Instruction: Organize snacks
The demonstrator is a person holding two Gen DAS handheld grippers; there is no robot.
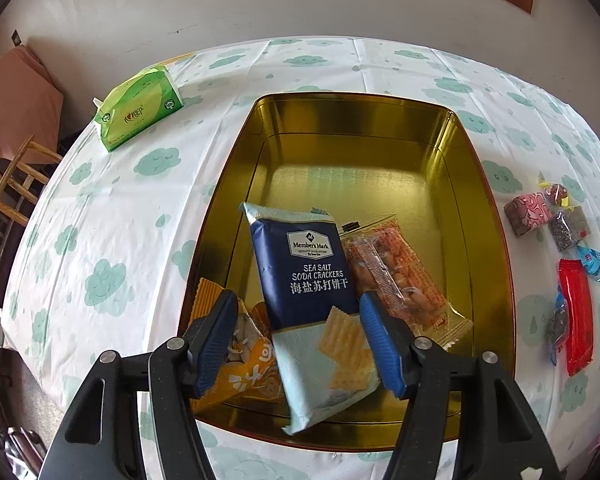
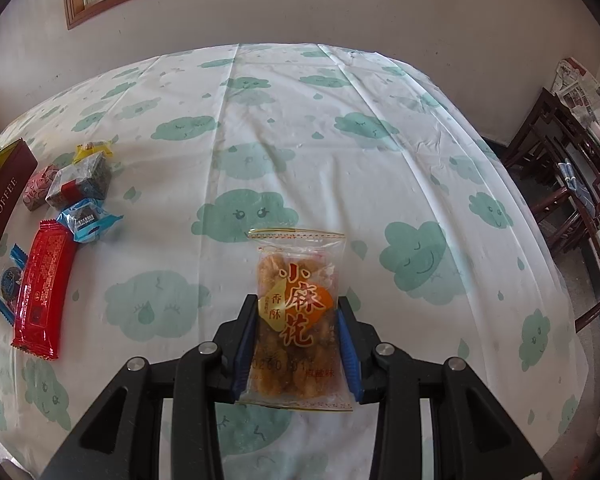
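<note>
In the left wrist view a gold tin [image 1: 486, 200] stands open on the table. In it lie a blue soda cracker pack [image 1: 308, 276], a clear pack of orange snacks [image 1: 396, 272] and a yellow pack [image 1: 244, 344]. My left gripper [image 1: 298, 308] is open over the near end of the tin, its jaws either side of the cracker pack and apart from it. In the right wrist view my right gripper [image 2: 298, 312] is shut on a clear twisted-dough snack pack [image 2: 298, 312], held above the tablecloth.
Loose snacks lie right of the tin: a red bar [image 1: 576, 316] [image 2: 40, 292], a pink cube [image 1: 528, 212], dark packs and blue candies [image 2: 88, 220]. A green tissue pack [image 1: 140, 108] sits far left. The tin's brown side [image 2: 0, 208] shows at the left. Chairs stand beside the table.
</note>
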